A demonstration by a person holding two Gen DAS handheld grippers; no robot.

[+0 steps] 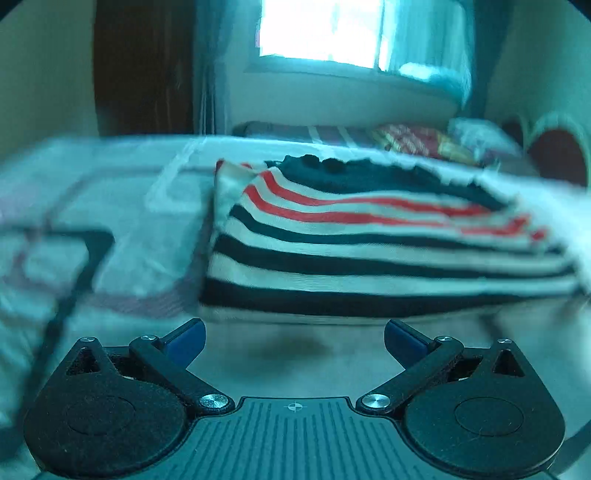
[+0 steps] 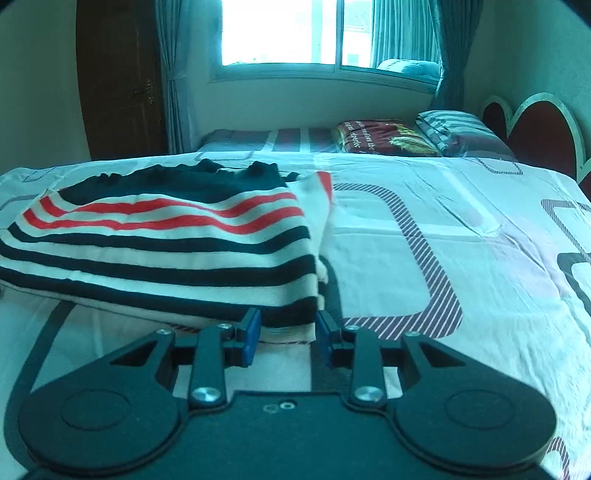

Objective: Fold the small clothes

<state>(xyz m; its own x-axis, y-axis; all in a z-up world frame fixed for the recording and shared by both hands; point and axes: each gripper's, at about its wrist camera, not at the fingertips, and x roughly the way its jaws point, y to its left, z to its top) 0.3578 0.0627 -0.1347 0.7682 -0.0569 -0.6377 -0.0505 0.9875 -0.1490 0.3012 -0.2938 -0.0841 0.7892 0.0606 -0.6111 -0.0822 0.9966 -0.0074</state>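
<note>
Left wrist view: 1 folded knit garment with navy, red and white stripes (image 1: 369, 240) lies on the white patterned bedsheet (image 1: 122, 236). Left gripper (image 1: 294, 338) is released, jaws wide, clear of the garment.

Right wrist view: 1 garment (image 2: 162, 240) near the bed's front edge. Right gripper (image 2: 288, 328) jaws stand parted around its near hem corner; whether the pads press it cannot be told. 1 window (image 2: 284, 33), 2 pillows (image 2: 384, 136).

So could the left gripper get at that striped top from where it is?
Probably yes. The left gripper is wide open with nothing between it and the near edge of the striped top, only bare bedsheet. The view is blurred, though.
</note>
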